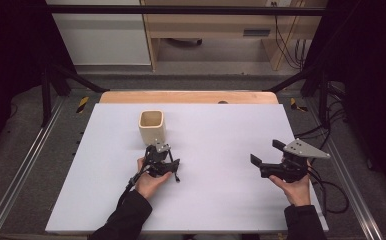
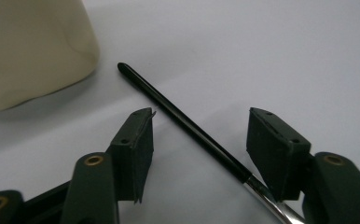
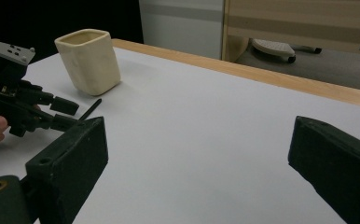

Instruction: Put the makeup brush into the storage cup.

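A thin black pen [image 2: 183,121] with a silver lower part lies flat on the white sheet, its tip pointing toward a cream square cup [image 2: 29,46]. My left gripper [image 2: 199,121] stands low over the pen with its jaws apart on either side; the pads do not press it, though the right pad sits close to the shaft. From above, the left gripper [image 1: 157,152] is just in front of the cup [image 1: 152,127]. My right gripper [image 1: 267,152] hovers at the table's right, open and empty. The right gripper view shows its own gripper [image 3: 197,140], the cup [image 3: 88,60], the pen [image 3: 90,108] and the left gripper [image 3: 71,114].
The white sheet [image 1: 221,200] covers a wooden table whose far edge [image 1: 191,96] shows behind it. Metal rails run along both sides. Cables [image 1: 331,190] lie off the right edge. Open sheet lies between the two grippers.
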`<control>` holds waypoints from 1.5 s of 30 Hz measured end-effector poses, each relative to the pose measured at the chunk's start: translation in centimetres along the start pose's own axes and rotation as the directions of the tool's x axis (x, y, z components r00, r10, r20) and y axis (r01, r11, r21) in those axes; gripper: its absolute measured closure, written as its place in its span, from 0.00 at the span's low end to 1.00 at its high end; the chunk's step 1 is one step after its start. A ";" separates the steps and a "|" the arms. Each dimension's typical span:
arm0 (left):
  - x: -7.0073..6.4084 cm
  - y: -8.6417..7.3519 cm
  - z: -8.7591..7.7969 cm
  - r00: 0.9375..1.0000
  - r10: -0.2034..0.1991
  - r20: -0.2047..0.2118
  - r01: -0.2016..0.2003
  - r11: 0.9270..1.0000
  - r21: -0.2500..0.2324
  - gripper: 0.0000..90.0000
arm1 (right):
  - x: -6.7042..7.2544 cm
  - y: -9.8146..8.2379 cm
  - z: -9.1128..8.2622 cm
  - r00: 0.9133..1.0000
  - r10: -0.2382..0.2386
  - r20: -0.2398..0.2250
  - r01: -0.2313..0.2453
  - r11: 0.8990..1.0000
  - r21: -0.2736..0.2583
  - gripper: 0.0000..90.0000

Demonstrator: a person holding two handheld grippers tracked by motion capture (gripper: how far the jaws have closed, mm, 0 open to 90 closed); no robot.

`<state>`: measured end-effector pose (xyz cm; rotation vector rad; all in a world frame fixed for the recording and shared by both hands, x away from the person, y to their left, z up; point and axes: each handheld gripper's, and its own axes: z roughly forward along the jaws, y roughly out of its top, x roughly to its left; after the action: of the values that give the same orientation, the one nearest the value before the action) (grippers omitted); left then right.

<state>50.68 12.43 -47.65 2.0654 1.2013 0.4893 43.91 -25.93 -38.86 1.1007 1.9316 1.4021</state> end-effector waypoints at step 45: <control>-1.8 0.1 -0.2 0.990 0.089 0.112 -0.094 0.995 0.042 0.91 | 0.0 0.1 -0.1 1.000 0.016 -0.006 -0.016 1.000 -0.006 0.05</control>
<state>49.70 10.97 -47.40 2.1657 1.0673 0.3868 43.87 -25.98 -38.79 1.1127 1.9255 1.4198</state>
